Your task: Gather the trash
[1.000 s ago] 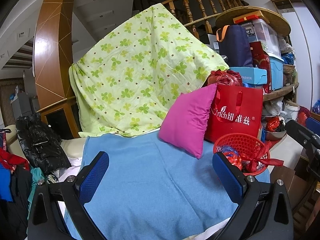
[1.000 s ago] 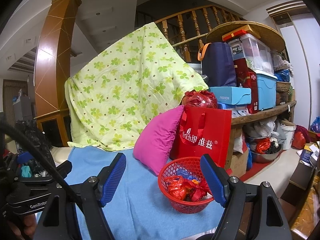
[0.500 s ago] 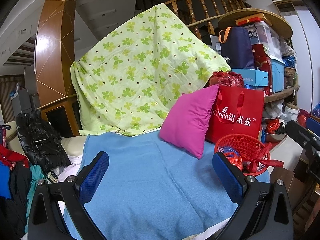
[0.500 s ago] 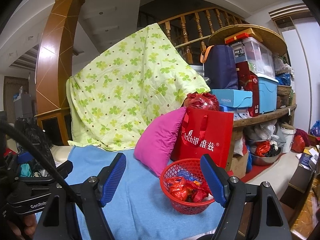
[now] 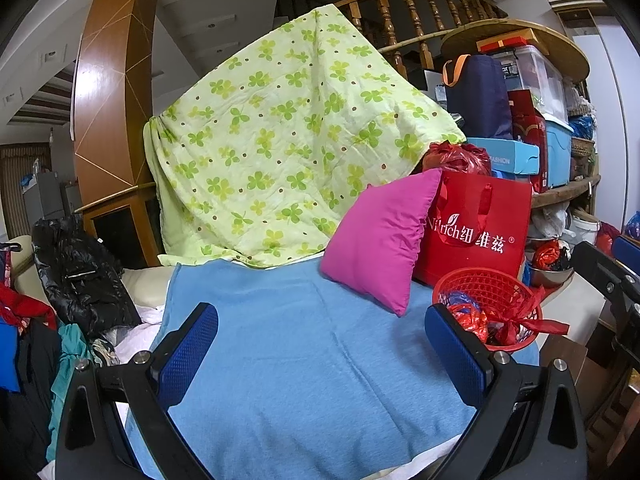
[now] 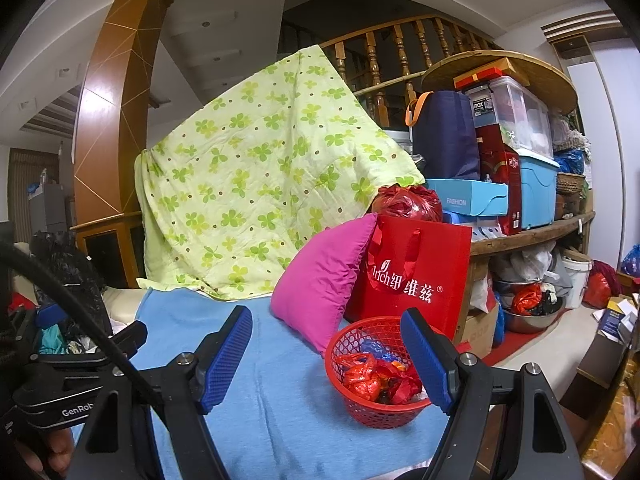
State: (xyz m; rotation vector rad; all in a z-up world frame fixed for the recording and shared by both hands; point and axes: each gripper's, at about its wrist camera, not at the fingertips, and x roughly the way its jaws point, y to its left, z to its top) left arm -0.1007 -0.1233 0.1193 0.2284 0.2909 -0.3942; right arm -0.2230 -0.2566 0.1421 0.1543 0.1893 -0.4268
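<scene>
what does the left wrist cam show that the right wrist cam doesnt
Only the left wrist view: a red ribbon trailing from the basket rim, and a red garment at the far left.
Only the right wrist view: a steel bowl under the shelf and a hand gripping the left gripper.
Both: the red basket of wrappers on the blue blanket, pink pillow, red bag, both grippers open.

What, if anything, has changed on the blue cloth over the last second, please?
Nothing has visibly changed. The red basket of wrappers keeps its place on the blue cloth beside the pink pillow, and both tongs, left and right, stay open and empty; nothing was taken hold of or let go.
</scene>
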